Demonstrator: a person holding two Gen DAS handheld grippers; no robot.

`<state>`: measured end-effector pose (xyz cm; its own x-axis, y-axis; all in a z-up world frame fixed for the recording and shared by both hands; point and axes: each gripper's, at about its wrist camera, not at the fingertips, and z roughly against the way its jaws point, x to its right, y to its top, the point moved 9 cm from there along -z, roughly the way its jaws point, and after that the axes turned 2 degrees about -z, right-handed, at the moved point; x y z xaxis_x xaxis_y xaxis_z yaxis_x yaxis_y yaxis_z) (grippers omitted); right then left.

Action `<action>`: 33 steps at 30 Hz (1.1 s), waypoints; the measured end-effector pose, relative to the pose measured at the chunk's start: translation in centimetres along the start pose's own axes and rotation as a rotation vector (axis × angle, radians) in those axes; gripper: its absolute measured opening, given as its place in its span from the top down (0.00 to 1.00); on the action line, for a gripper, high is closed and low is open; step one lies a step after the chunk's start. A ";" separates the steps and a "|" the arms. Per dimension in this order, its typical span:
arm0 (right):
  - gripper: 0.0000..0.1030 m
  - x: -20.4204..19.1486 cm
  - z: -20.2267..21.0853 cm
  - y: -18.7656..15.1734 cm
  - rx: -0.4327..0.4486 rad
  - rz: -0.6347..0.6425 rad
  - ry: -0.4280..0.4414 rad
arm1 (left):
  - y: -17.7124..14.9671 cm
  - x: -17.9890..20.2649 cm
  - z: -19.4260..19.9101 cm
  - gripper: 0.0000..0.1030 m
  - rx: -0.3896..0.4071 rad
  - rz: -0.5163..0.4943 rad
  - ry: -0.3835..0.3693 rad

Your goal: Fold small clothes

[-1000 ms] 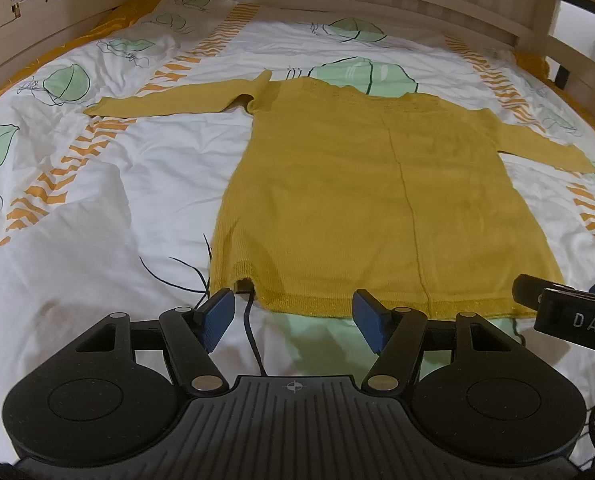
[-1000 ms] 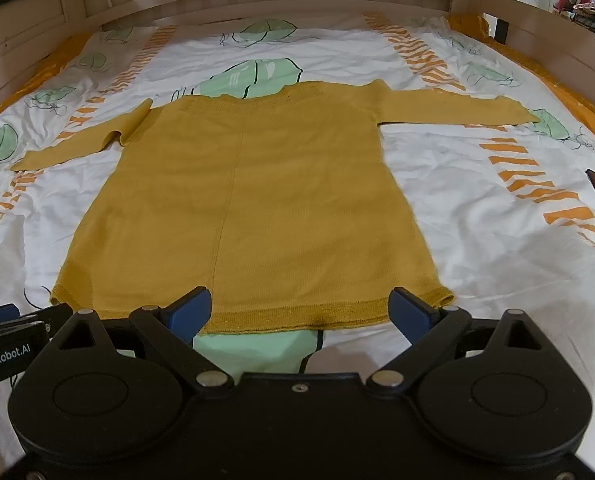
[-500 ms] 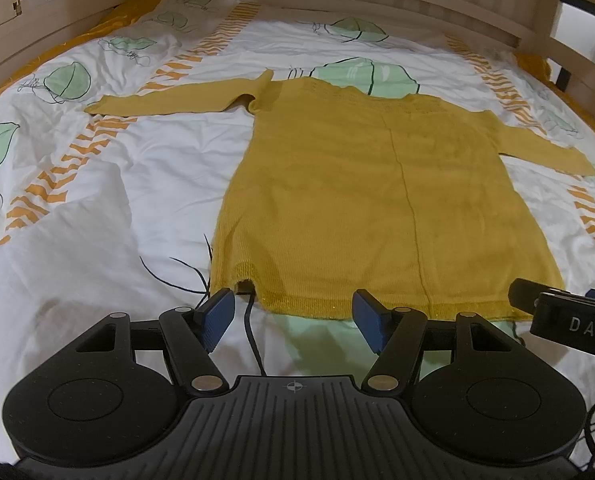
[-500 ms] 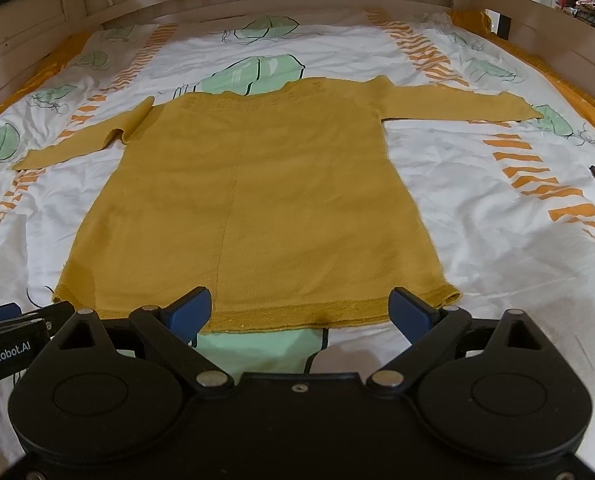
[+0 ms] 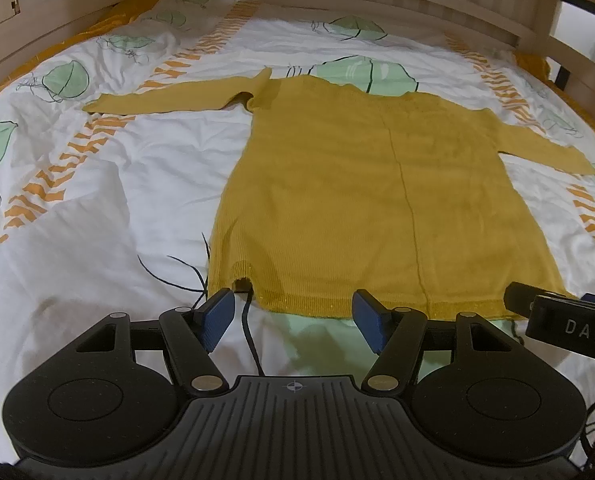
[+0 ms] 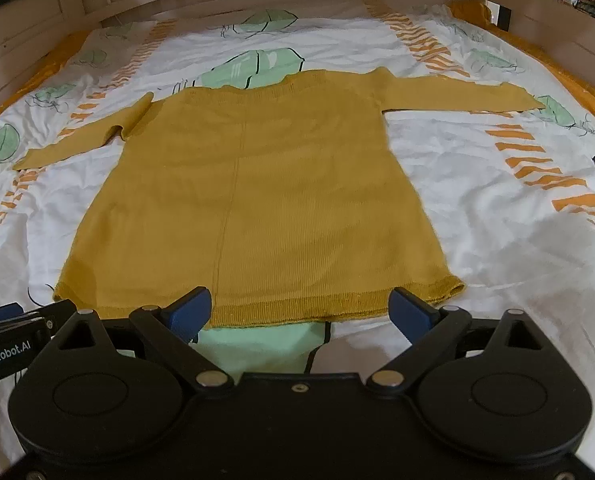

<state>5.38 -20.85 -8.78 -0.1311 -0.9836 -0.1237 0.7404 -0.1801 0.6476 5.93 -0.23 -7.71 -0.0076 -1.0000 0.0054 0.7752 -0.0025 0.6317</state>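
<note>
- Mustard-yellow knit sweater (image 5: 361, 200) lies flat across the middle of the frame on the leaf-print duvet (image 5: 117, 184), sleeves out to both sides, hem nearest the cameras.
- Looks like folding hasn't started; this is the line-up.
- Left gripper (image 5: 293, 316) and right gripper (image 6: 301, 312) both hover at the hem, jaws wide, holding nothing.
- Next move probably needs a hem-corner or sleeve pinch.
- Versus the earlier frame: basically nothing's changed, sweater and grippers sit the same.
</note>
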 end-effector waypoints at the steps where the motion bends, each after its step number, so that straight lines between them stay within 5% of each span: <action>1: 0.07 0.0 0.0 0.0 -0.003 -0.001 0.001 | 0.0 0.0 0.0 0.38 -0.001 0.001 0.000; 22: 0.07 0.3 -2.9 0.0 -0.074 -0.039 0.040 | 0.6 -0.1 -2.0 0.38 -0.036 0.020 -0.015; 33: 0.07 1.3 -5.7 3.1 -0.086 -0.029 0.107 | 5.0 -1.1 -4.8 0.38 -0.008 0.029 -0.010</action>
<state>11.24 -22.59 -11.24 -0.0860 -0.9708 -0.2239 0.7914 -0.2031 0.5766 12.82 0.82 -8.28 0.0088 -0.9994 0.0320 0.7801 0.0269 0.6251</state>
